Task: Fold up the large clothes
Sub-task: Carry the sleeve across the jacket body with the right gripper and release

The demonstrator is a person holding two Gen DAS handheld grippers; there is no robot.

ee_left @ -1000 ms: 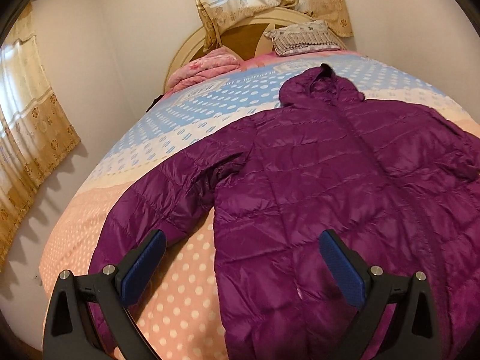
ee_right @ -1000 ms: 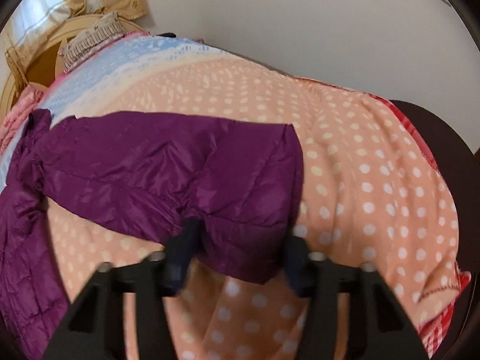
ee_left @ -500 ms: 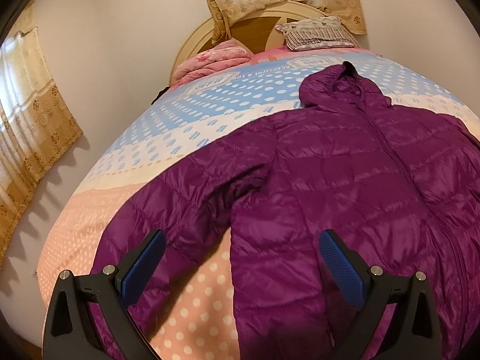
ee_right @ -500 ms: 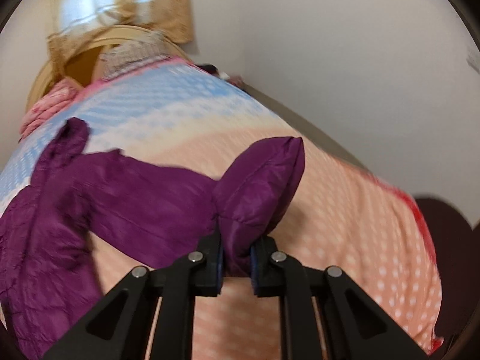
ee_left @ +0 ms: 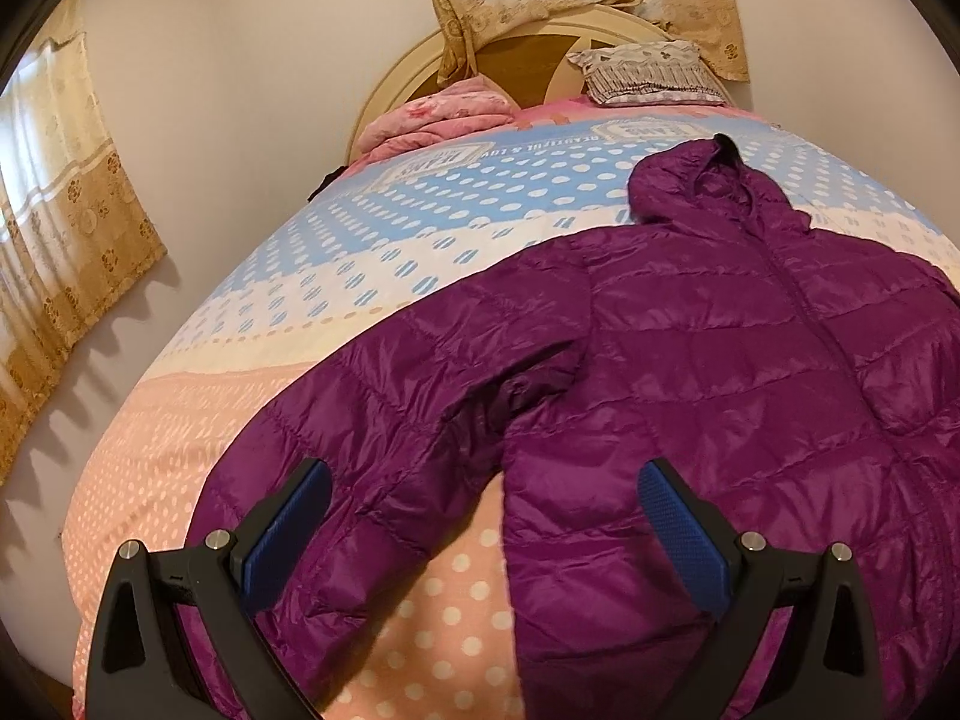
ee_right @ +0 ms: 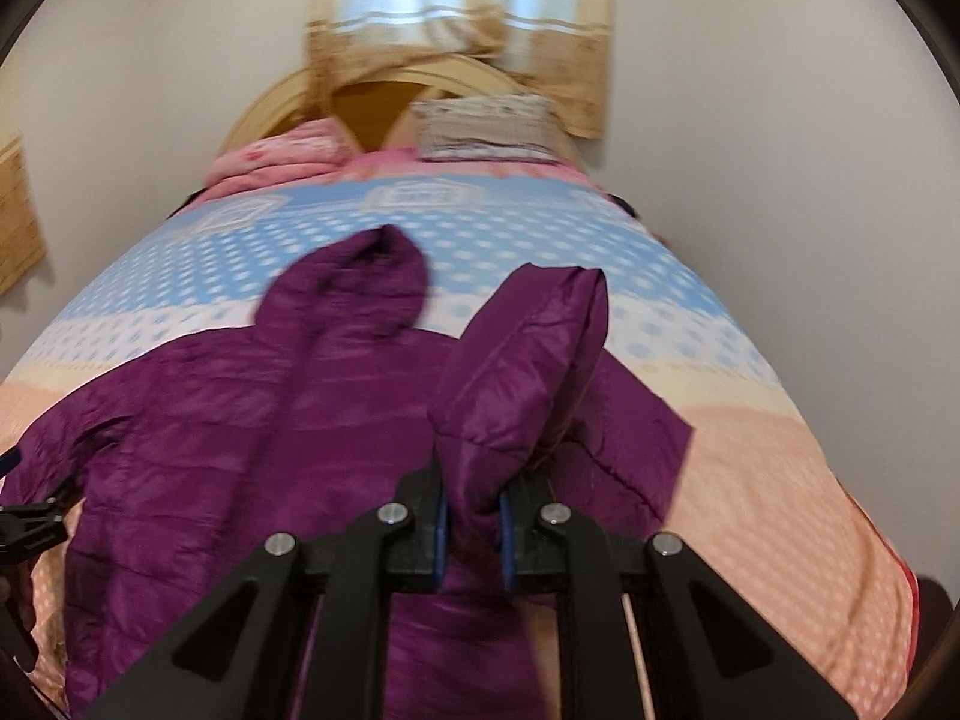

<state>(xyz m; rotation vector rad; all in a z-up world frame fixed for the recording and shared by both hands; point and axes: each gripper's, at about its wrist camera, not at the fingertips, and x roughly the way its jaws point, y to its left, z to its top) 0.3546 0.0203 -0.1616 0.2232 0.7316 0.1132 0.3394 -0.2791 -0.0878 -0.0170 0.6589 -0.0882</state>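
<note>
A purple quilted hooded jacket point(ee_left: 720, 372) lies front up on the bed, hood toward the headboard. In the left wrist view its near sleeve point(ee_left: 372, 420) runs down toward my left gripper point(ee_left: 480, 534), which hovers open above the sleeve end and the jacket's side, blue pads wide apart. In the right wrist view my right gripper point(ee_right: 471, 516) is shut on the other sleeve's cuff point(ee_right: 528, 372), lifted off the bed and carried over the jacket's body point(ee_right: 240, 456). The left gripper's tip shows at that view's left edge.
The bed point(ee_left: 312, 276) has a dotted blue, cream and peach cover. A folded pink quilt point(ee_left: 438, 114) and a grey pillow point(ee_left: 648, 75) lie by the headboard. Curtains hang behind and at the left wall. A white wall runs close along the bed's right side.
The right gripper closed on the sleeve cuff, lifted it and swung it over toward the jacket's body, rolling as it went. The left gripper slid sideways toward the near sleeve, still open.
</note>
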